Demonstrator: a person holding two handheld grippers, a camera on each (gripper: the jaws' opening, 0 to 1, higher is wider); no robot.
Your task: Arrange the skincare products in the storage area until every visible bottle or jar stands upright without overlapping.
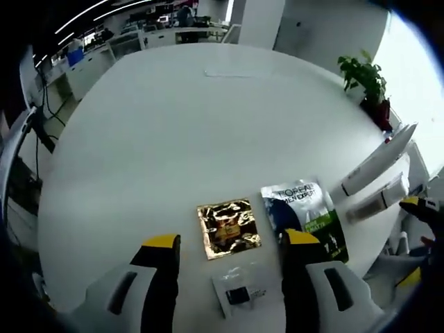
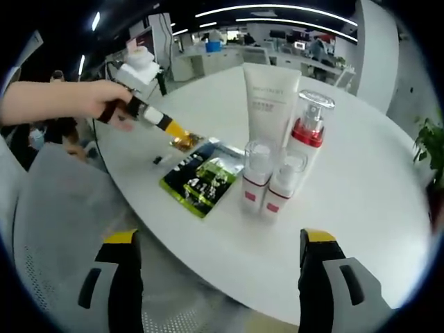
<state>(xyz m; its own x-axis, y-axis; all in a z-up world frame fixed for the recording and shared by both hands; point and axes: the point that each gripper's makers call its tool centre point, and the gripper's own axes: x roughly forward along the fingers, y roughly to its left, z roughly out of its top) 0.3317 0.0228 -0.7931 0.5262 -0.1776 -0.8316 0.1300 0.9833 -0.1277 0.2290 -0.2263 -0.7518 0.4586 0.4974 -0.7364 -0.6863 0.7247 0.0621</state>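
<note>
We hover over the round white table [image 1: 173, 139], both tools empty, nothing gripped yet.

In the left gripper view our left gripper [image 1: 232, 244] has its jaws spread apart above a gold foil sachet [image 1: 227, 227], with a small clear sachet [image 1: 241, 292] at bottom centre and a L'Oréal Men Expert sachet [image 1: 305, 215] just to its right; in the right gripper view our right gripper [image 2: 220, 243] also gapes wide and holds nothing; at centre a tall white tube [image 2: 271, 104], a red-collared pump bottle [image 2: 310, 128] and two small clear-capped bottles [image 2: 256, 177] stand upright, close together; we judge the bottles done, so next calls for checking the flat sachets don't overlap.
</note>
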